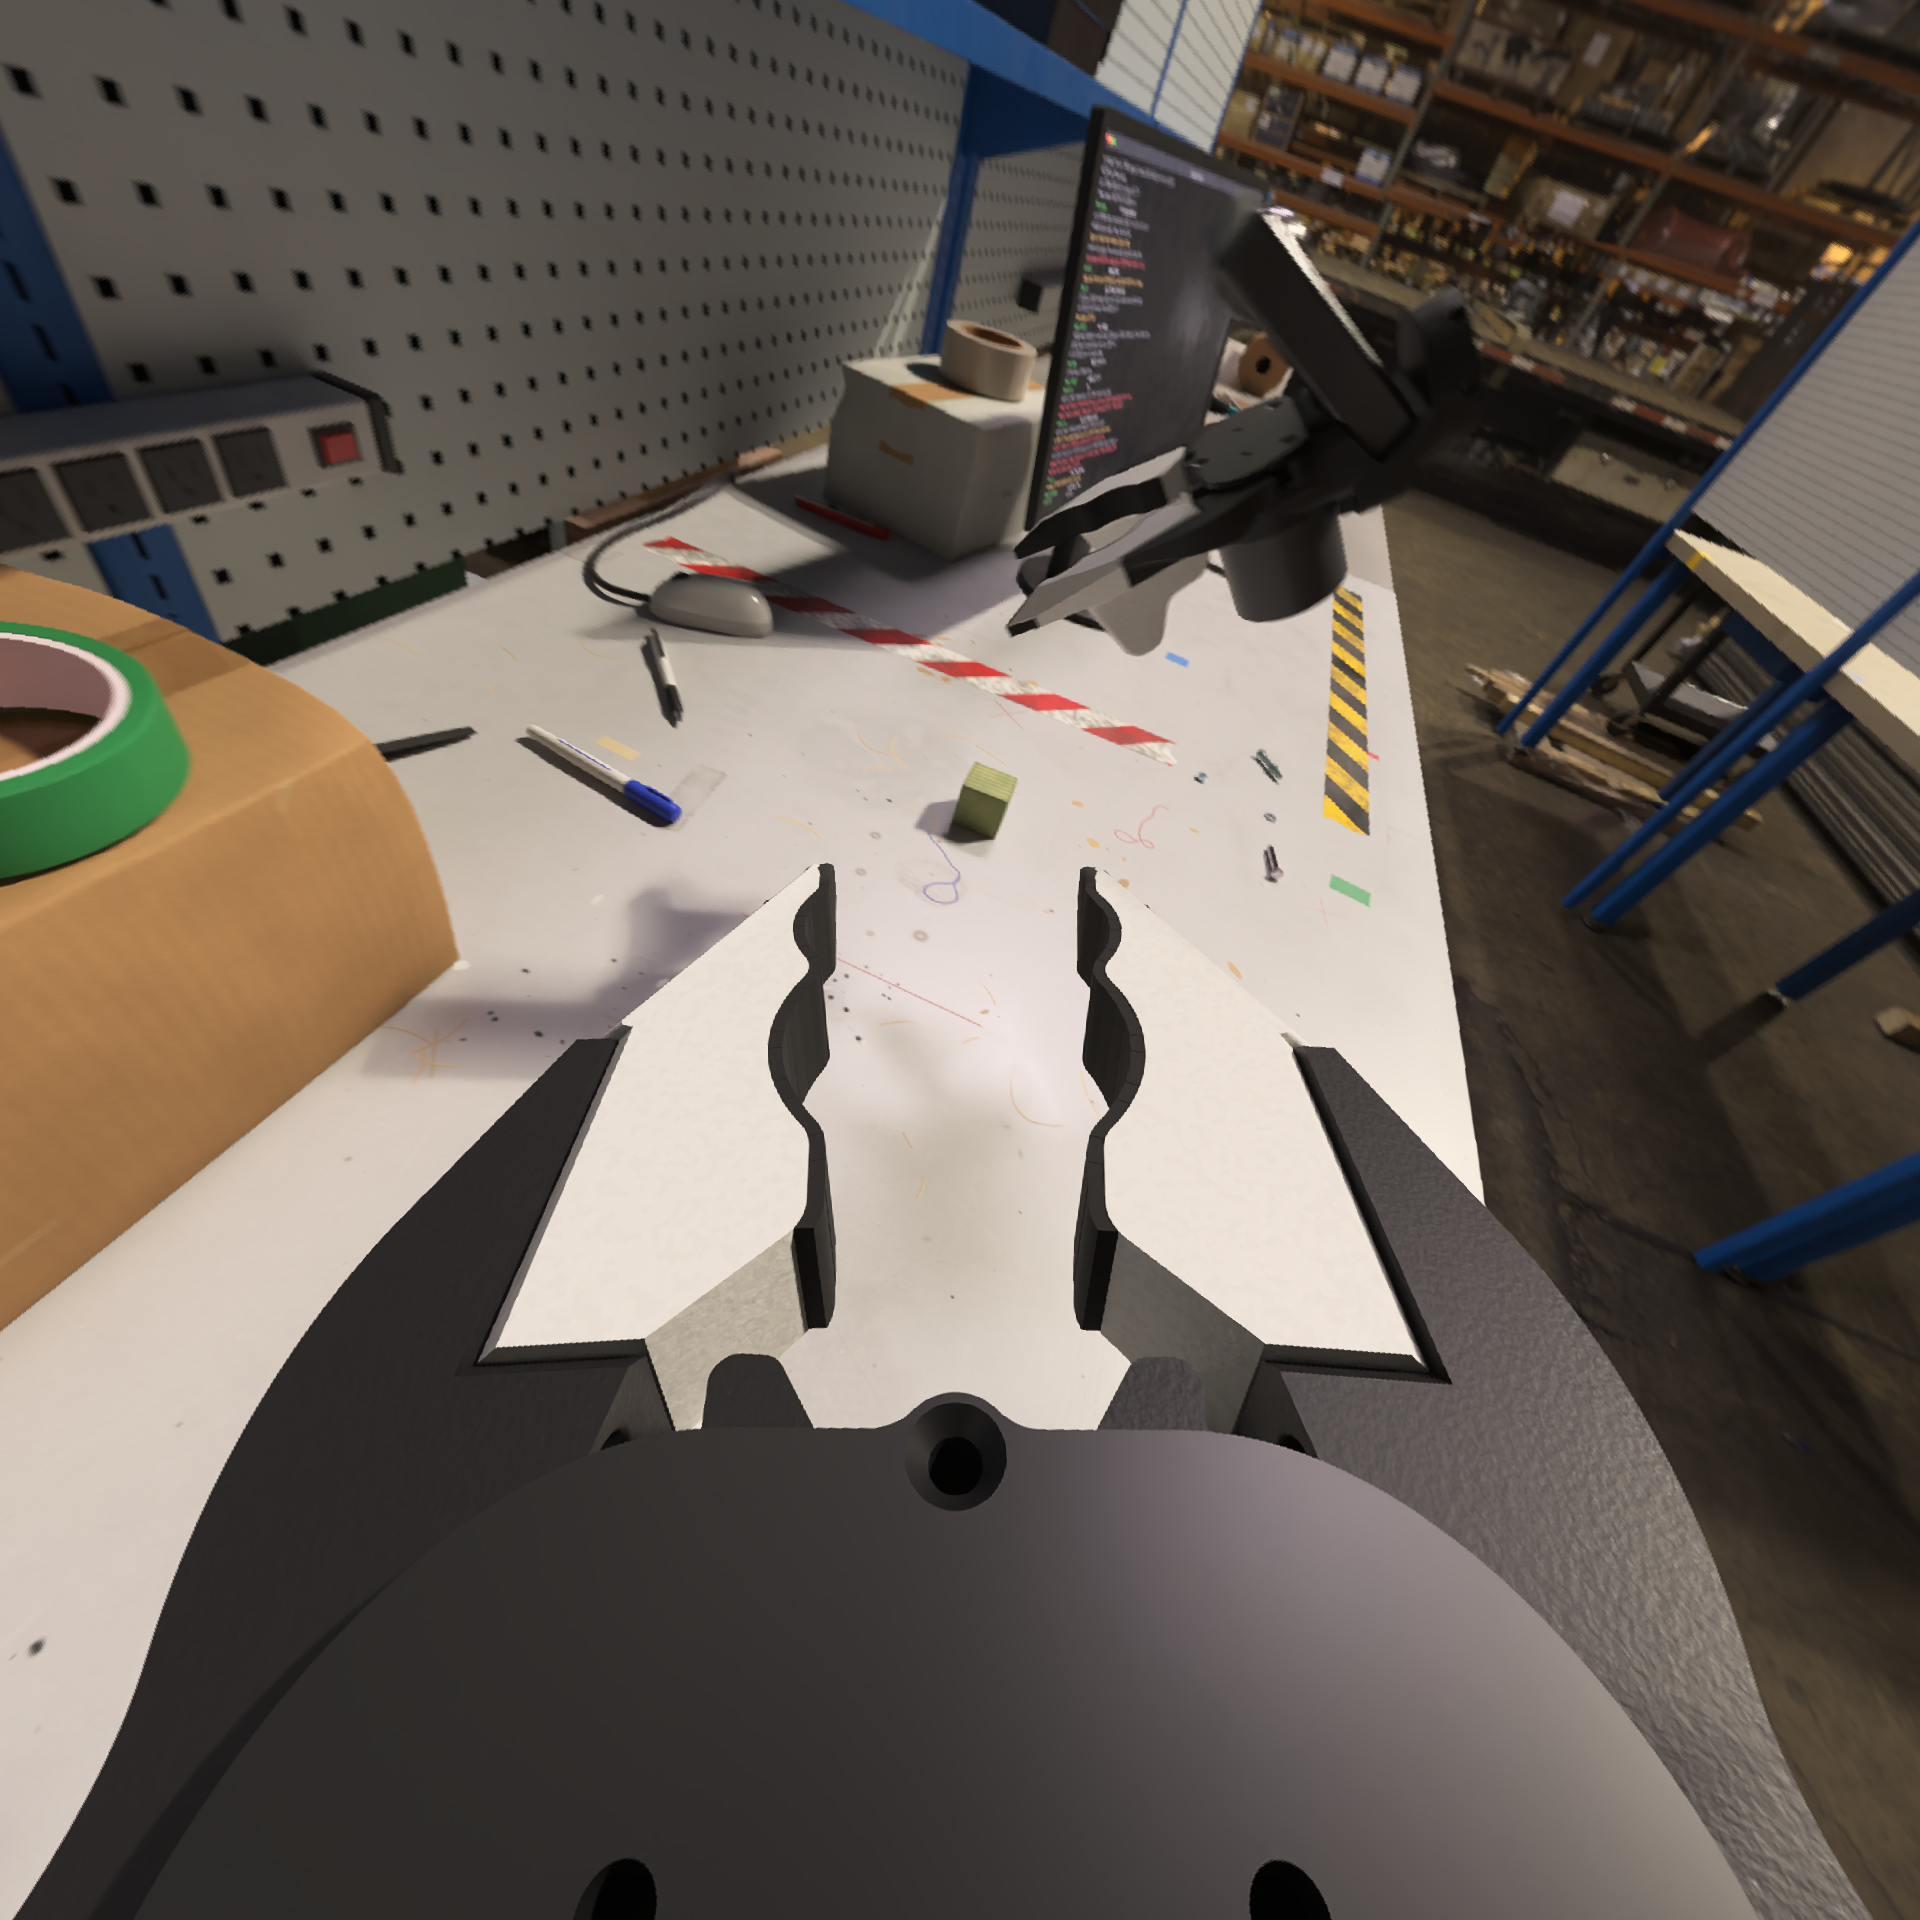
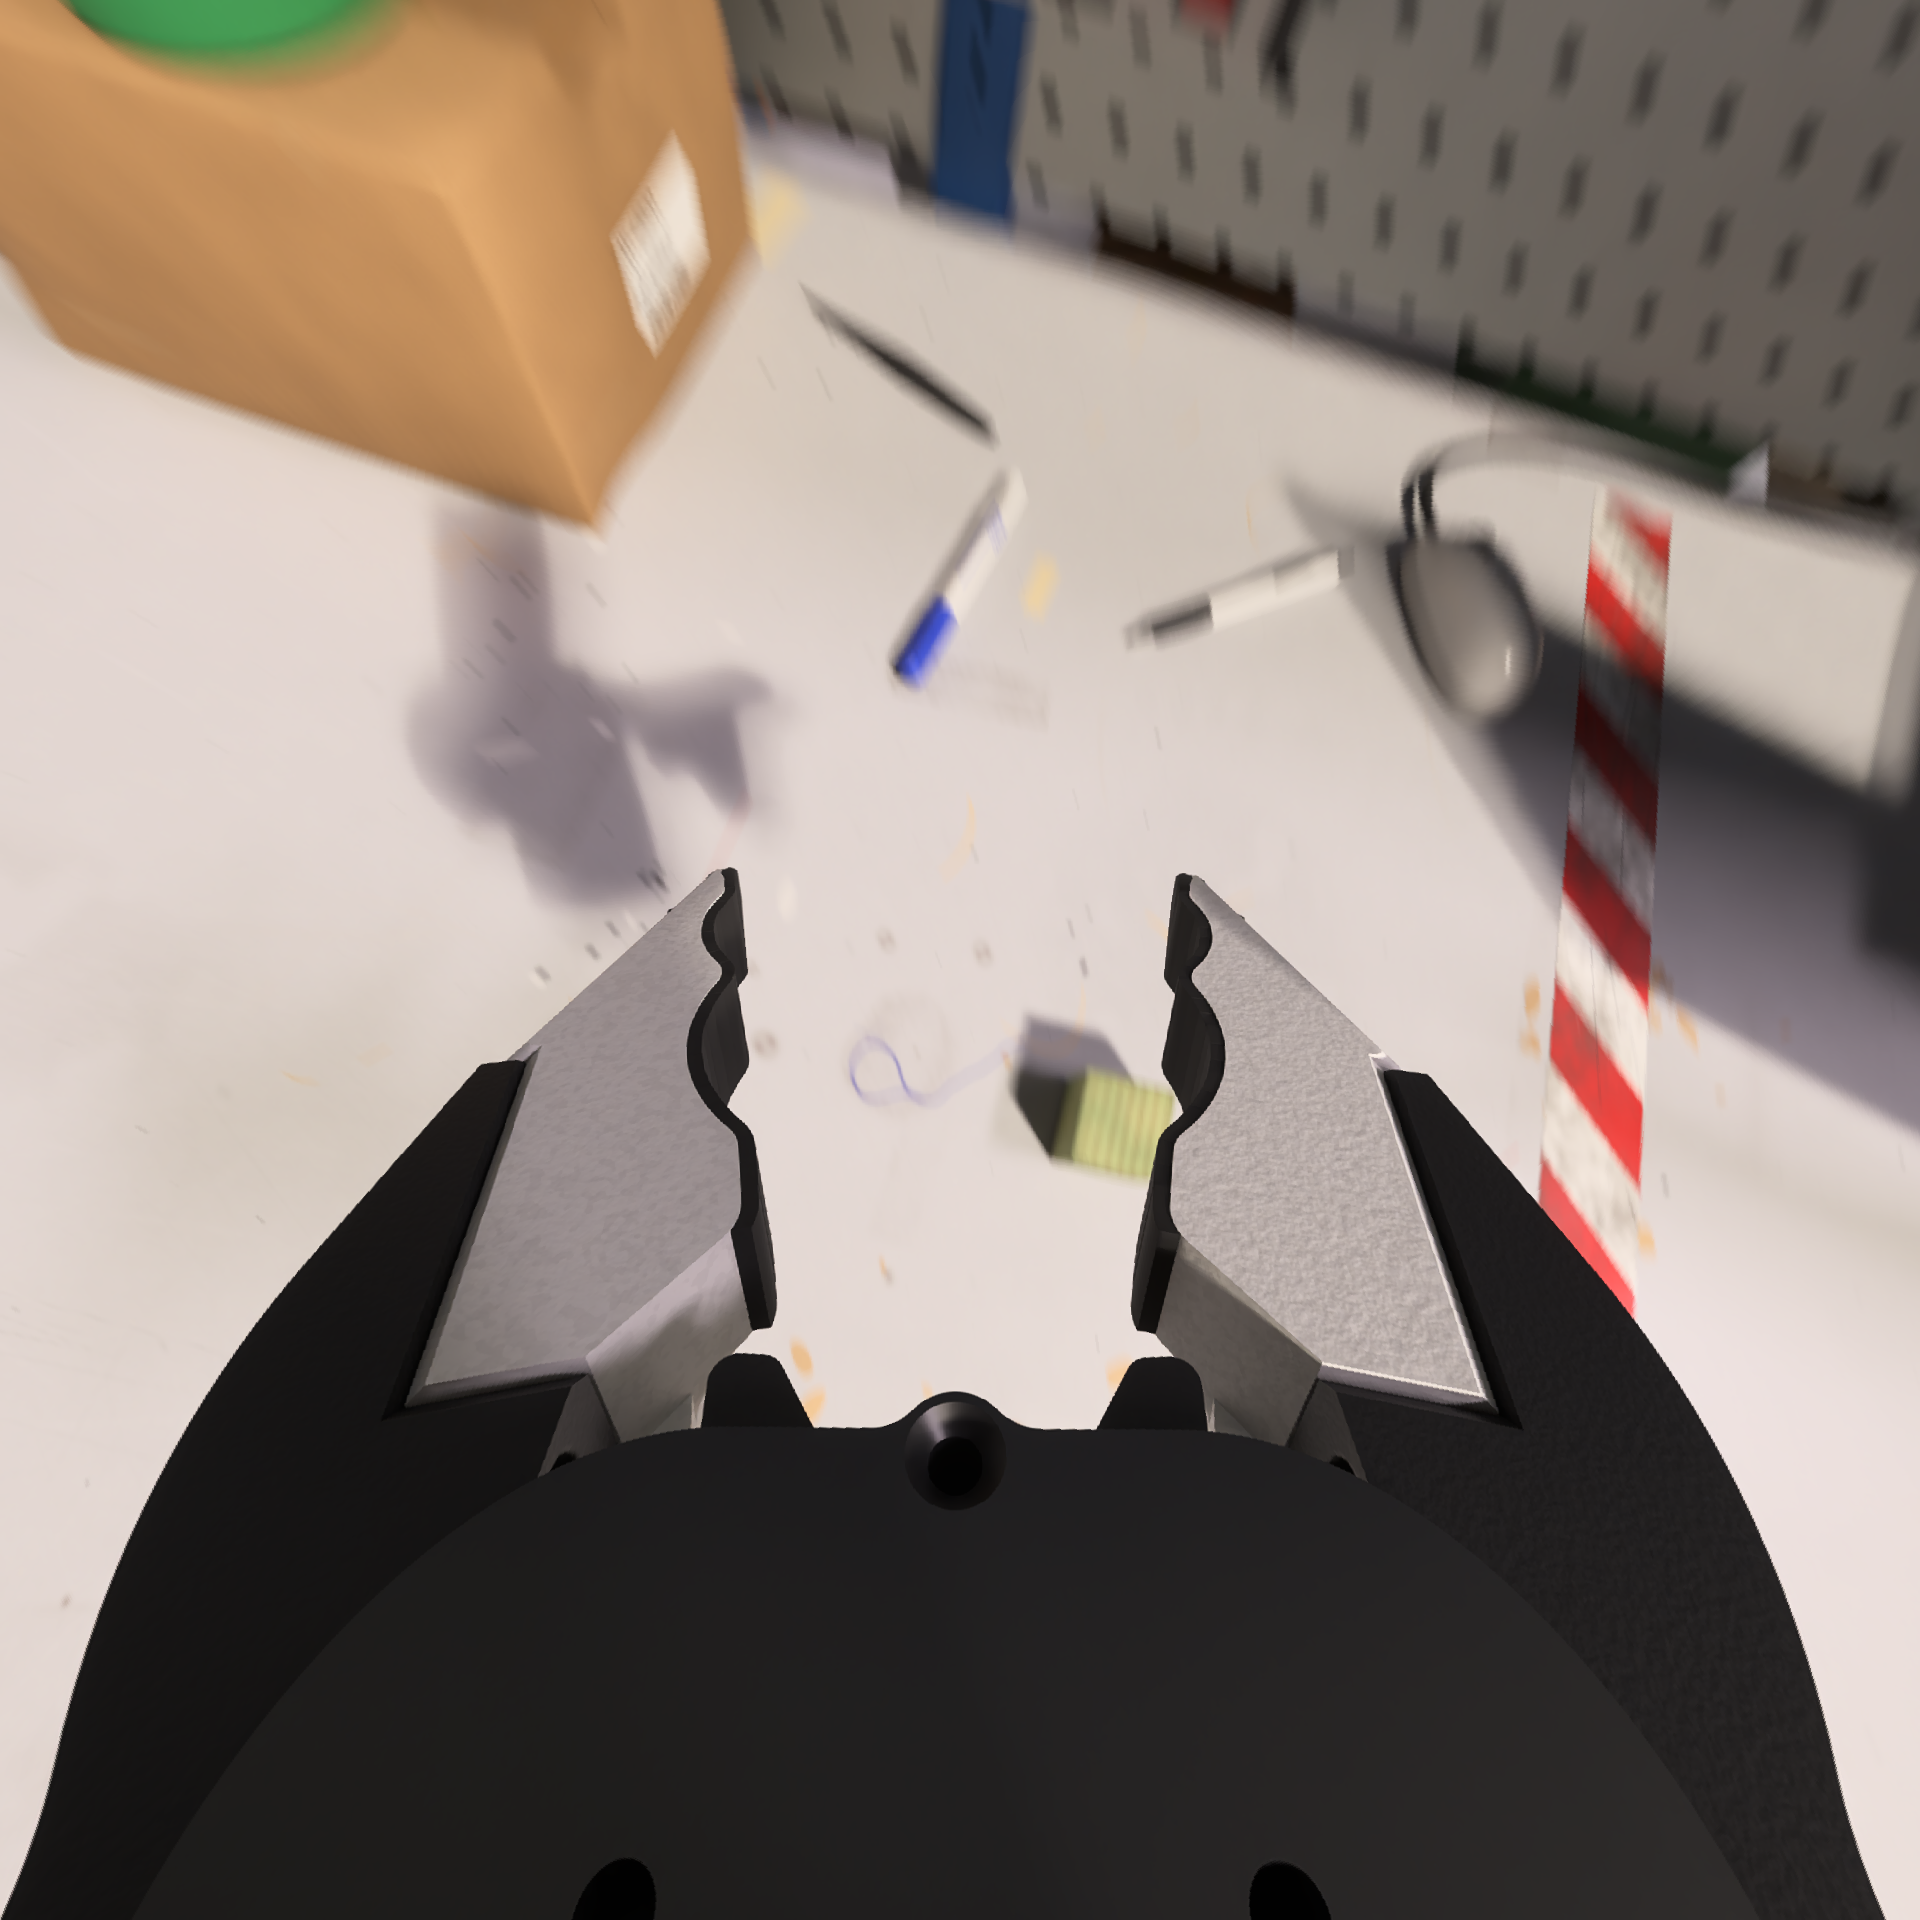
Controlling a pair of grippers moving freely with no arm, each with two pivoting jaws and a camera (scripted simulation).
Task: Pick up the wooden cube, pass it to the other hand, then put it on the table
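Observation:
The wooden cube is small and pale yellow-green and lies on the white table. My left gripper is open and empty, a short way in front of the cube and above the table. My right gripper hangs in the air beyond the cube, open, pointing down toward it. In the right wrist view the right gripper is open and empty high above the table, and the cube shows below, partly behind the right finger. That view is blurred.
A cardboard box with a green tape roll stands at the left. Pens, a grey mouse, red-white tape, a white box, a monitor and a pegboard lie behind. The table edge runs along the right.

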